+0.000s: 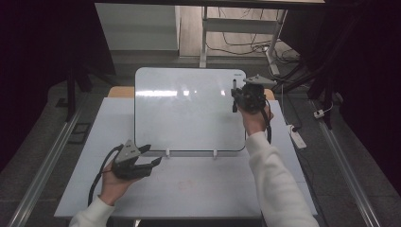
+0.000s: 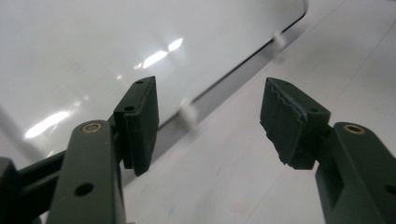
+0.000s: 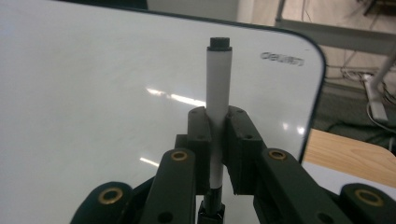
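High view, board: a whiteboard point(image 1: 189, 109) stands tilted on the pale counter point(image 1: 198, 189), propped on two small white clips at its lower edge.
High view, right tongs: the right tongs point(image 1: 235, 97) are held up at the board's right edge, near its top corner, with a marker point(image 1: 234, 94) upright between the jaws.
High view, left tongs: the left tongs point(image 1: 151, 156) sit low over the counter, just in front of the board's lower left corner, jaws spread and pointing right.
Left gripper view: the left tongs point(image 2: 208, 121) stand wide apart with nothing between them; the left pad overlaps the whiteboard point(image 2: 116, 42) edge, the right pad hangs over bare counter point(image 2: 289, 60). Whether either pad touches anything cannot be told.
Right gripper view: the right tongs point(image 3: 217, 140) are clamped tight on the marker point(image 3: 218, 84), a white barrel with a dark end pointing up, in front of the whiteboard point(image 3: 93, 93) face. Contact with the board cannot be told.
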A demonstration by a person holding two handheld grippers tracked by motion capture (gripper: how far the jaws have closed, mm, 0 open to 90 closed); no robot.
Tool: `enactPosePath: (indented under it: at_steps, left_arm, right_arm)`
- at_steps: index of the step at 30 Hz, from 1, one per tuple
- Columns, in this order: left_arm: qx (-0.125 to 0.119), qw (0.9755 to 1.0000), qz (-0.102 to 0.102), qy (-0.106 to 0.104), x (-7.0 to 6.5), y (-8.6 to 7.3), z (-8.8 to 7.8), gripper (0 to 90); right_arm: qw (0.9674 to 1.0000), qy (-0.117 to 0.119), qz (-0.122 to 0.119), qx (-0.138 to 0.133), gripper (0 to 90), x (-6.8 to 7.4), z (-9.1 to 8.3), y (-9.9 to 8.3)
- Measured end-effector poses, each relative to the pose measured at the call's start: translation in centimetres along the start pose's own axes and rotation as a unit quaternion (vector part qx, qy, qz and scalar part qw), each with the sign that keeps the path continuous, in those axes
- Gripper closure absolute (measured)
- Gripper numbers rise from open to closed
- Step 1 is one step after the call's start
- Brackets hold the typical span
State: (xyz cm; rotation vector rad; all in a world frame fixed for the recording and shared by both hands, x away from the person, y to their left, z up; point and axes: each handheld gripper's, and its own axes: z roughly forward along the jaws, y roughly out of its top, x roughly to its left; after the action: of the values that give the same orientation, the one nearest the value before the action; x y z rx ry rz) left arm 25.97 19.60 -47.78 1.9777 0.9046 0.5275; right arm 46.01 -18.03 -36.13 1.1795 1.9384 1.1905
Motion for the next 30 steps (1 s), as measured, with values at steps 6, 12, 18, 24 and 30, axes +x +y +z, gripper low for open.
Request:
enactPosePath:
  at_steps: [6,12,18,24,30]
  left_arm:
    - [0.000,0.9995,-0.025,0.020,1.1,-2.3,-1.7,37.9]
    - [0.000,0.9989,-0.039,0.025,1.7,-3.2,-2.2,37.9]
    - [0.002,0.9989,-0.037,0.028,1.7,-3.4,-2.2,38.0]
    - [0.000,0.9989,-0.036,0.031,1.6,-3.5,-2.3,38.2]
    - [0.003,0.9984,-0.047,0.033,2.1,-4.0,-2.5,38.0]
  right_arm:
    - [0.9994,-0.025,0.021,0.014,80.2,-1.4,2.5,0.9]
    - [0.9988,-0.047,0.005,0.015,79.8,-1.3,4.2,0.8]
    - [0.9981,-0.058,-0.017,0.006,77.4,-1.0,4.6,0.8]
    - [0.9975,-0.065,-0.029,0.005,70.3,-1.0,4.4,0.7]
    - [0.9982,-0.044,-0.034,-0.020,55.2,-1.3,2.4,0.5]
